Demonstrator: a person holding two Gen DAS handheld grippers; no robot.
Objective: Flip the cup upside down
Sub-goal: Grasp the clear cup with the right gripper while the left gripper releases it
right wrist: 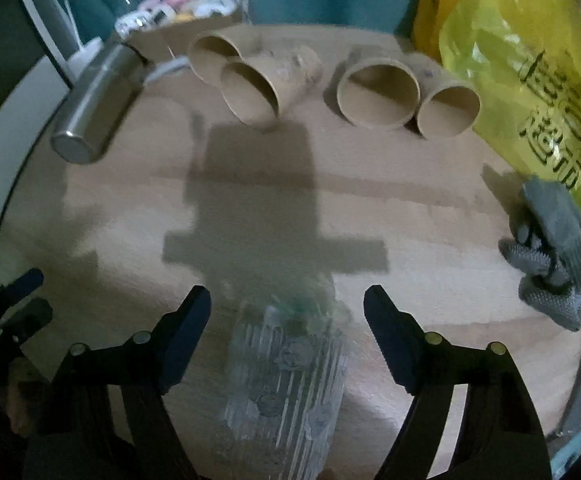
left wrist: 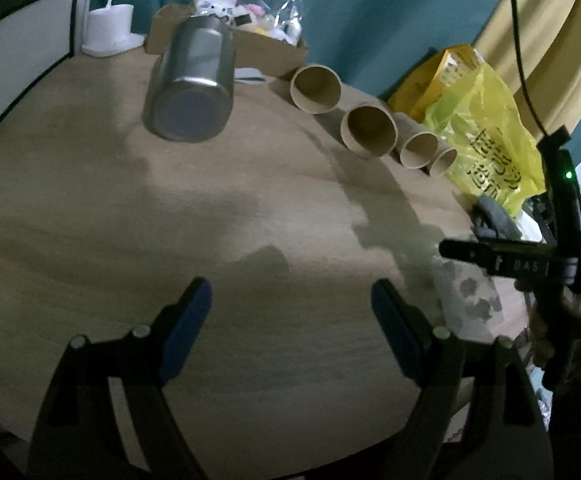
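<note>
Between R gripper (right wrist: pixel 288 320) fingers: clear cup (right wrist: pixel 286 384), axis along them; both grippers wide, L gripper (left wrist: pixel 290 312) farther.

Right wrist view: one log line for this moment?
right gripper: open | ribbed clear cup: between fingers, ungripped | left gripper: open, empty | steel tumbler: on table

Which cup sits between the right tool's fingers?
The clear ribbed cup, on the table between the open right tool. The brown paper cups lie along the far edge.
</note>
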